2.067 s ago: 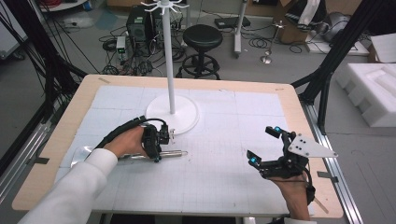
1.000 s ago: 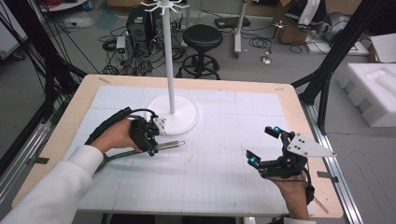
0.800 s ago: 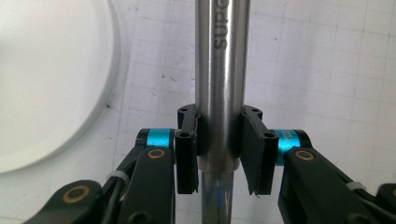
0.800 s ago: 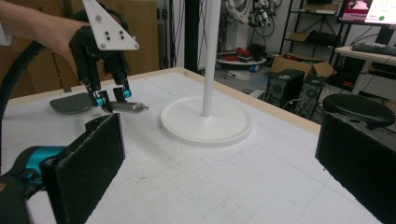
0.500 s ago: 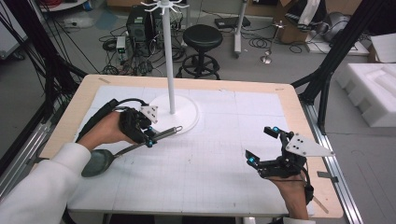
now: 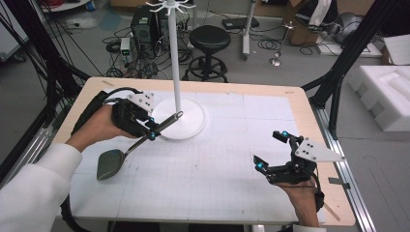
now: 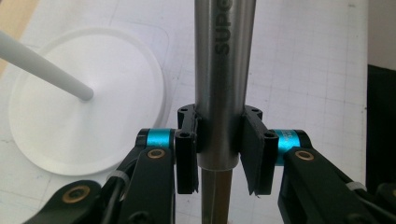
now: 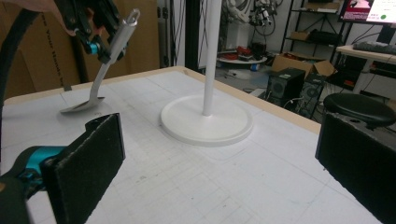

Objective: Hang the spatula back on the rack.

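A steel spatula (image 6: 138,141) with a flat dark blade (image 6: 109,164) and a loop-ended handle (image 7: 223,74) is lifted at a slant over the table's left side. My left gripper (image 6: 151,129) is shut on the handle (image 8: 116,35), its pads (image 7: 187,149) pressing both sides. The handle tip points toward the white stand's round base (image 6: 183,121). The stand's thin pole (image 6: 174,58) rises to small hooks at the top (image 6: 170,6). My right gripper (image 6: 271,151) hovers open at the right, with nothing between its pads (image 8: 88,158).
A white gridded mat (image 6: 208,164) covers the wooden table (image 6: 309,116). A black stool (image 6: 209,38), cables and white foam blocks (image 6: 391,96) sit on the floor beyond. A black cable (image 6: 92,108) trails from the left gripper.
My left gripper has lifted the spatula off the mat and swung its handle up toward the stand's base. The right gripper has barely moved.
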Action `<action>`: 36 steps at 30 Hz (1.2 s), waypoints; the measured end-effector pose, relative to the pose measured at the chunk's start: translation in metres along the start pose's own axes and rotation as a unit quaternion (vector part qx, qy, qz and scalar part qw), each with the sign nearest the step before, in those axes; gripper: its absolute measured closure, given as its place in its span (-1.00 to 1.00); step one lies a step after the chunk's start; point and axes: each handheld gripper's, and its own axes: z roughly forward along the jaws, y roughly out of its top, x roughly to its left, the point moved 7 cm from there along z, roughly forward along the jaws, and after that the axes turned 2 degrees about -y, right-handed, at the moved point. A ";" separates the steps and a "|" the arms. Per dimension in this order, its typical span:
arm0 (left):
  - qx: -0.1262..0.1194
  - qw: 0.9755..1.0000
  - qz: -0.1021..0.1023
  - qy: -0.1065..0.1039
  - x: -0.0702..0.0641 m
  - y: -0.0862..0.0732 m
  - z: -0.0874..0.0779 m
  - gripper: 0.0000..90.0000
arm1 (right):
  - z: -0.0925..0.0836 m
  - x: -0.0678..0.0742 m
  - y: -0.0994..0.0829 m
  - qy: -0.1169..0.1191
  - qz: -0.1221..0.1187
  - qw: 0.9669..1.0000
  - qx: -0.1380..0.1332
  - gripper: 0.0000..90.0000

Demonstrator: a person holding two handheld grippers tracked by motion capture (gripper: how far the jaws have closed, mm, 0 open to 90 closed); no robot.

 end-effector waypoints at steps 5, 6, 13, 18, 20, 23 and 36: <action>-0.024 1.000 -0.007 0.014 0.003 0.003 -0.015 0.54 | 0.000 0.000 0.000 0.000 0.001 1.000 0.001 -0.99; -0.028 0.999 -0.008 0.016 0.003 0.004 -0.018 0.54 | 0.000 0.000 0.000 0.001 0.001 1.000 0.001 -0.99; -0.062 0.997 -0.019 0.029 0.007 0.011 -0.040 0.54 | 0.000 0.000 0.000 0.001 0.001 1.000 -0.001 -0.99; -0.070 0.996 -0.021 0.044 0.011 0.018 -0.053 0.54 | 0.000 -0.001 0.000 0.001 -0.001 1.000 -0.002 -0.99; -0.075 0.996 -0.029 0.049 0.013 0.022 -0.059 0.54 | 0.000 -0.001 0.000 0.001 0.000 1.000 -0.002 -0.99; -0.084 0.994 -0.036 0.058 0.017 0.028 -0.066 0.54 | -0.001 -0.001 0.000 0.001 0.001 1.000 -0.003 -0.99; -0.112 0.988 -0.060 0.089 0.037 0.054 -0.087 0.54 | -0.003 -0.004 -0.002 0.000 0.007 1.000 -0.002 -0.99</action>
